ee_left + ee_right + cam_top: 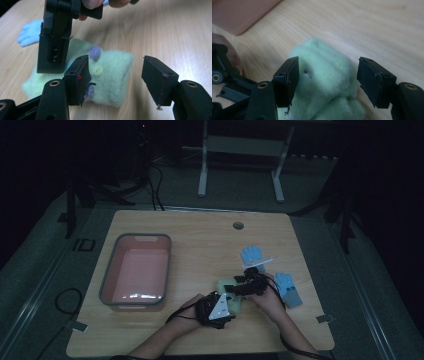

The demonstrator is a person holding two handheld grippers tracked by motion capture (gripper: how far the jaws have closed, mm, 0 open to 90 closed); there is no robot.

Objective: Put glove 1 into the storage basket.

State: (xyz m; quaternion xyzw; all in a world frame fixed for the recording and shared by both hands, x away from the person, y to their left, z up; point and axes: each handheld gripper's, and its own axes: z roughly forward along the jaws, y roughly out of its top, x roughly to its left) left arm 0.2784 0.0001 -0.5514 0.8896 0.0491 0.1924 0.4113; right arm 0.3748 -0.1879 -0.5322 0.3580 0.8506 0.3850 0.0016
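Black jaws of the left tool rise closest to the lens, spread apart, with one pad set against the near edge of the pale green fuzzy mitten and the other standing clear over bare wood. The mitten lies flat on the desk, near its front edge and right of the pink bin; a yellow button and purple tufts are seen on it. The right tool is held low over the mitten's far end, jaws likewise apart and straddling the fluff — nothing is clamped by either.

A shallow bite is the main risk: if only loose pile is caught, the mitten could be dragged or slip free when lifted. Because both tools crowd one small thing, their jaws could also be knocked together, or the fabric pinned by one while the other pulls.

Both forearms are brought in from the near edge, hands angled inward toward each other. Two blue gloves lie farther right, untouched.
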